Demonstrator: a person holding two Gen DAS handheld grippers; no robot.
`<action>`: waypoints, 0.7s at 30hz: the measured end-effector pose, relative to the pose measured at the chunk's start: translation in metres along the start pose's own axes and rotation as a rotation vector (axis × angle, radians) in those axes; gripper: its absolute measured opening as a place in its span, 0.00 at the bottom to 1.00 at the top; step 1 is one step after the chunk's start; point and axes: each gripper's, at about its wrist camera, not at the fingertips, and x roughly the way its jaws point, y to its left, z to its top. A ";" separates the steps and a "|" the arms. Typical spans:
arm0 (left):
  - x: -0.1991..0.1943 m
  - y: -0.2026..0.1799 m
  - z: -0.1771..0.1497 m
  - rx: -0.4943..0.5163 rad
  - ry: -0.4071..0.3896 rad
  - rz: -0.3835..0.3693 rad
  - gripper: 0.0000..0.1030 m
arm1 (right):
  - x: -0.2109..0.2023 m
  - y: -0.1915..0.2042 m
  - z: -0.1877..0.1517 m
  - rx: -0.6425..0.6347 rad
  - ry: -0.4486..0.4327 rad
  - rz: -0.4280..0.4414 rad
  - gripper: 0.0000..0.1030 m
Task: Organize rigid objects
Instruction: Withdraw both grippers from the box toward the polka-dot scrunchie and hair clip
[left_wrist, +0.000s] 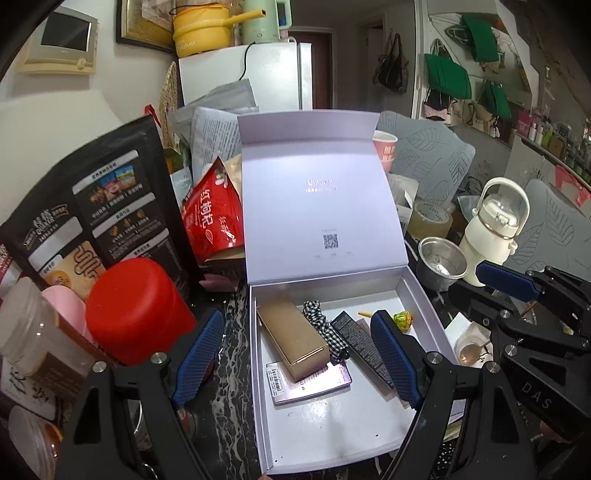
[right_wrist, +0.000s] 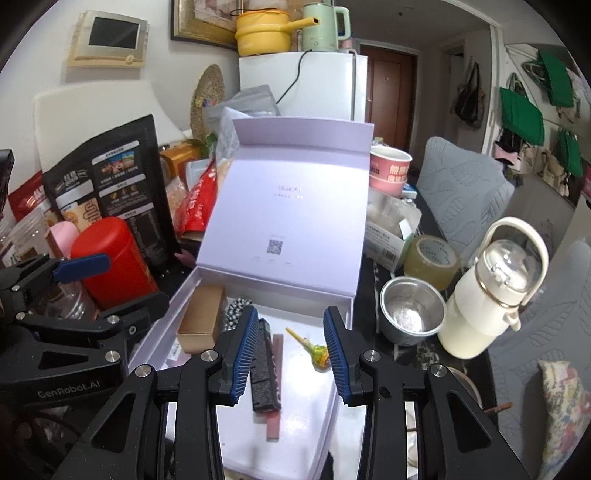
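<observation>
A white gift box lies with its lid standing up behind it. Inside are a gold carton, a checkered fabric piece, a black tube, a flat pink package and a lollipop. My left gripper hangs over the box's left part, open wide, holding nothing. My right gripper hovers above the black tube and lollipop, jaws apart and empty. A pinkish stick lies beside the tube.
A red canister and a black pouch crowd the box's left side. Right of it stand a steel cup, a tape roll and a white bottle. A red snack bag leans behind.
</observation>
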 end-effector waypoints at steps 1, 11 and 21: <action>-0.003 0.000 0.000 0.000 -0.005 -0.001 0.80 | -0.005 0.001 0.001 -0.003 -0.007 0.002 0.36; -0.048 0.002 0.001 -0.004 -0.077 0.008 0.80 | -0.043 0.008 0.001 -0.022 -0.061 -0.007 0.37; -0.088 -0.007 -0.013 0.008 -0.121 0.008 0.80 | -0.078 0.014 -0.012 -0.034 -0.087 -0.019 0.41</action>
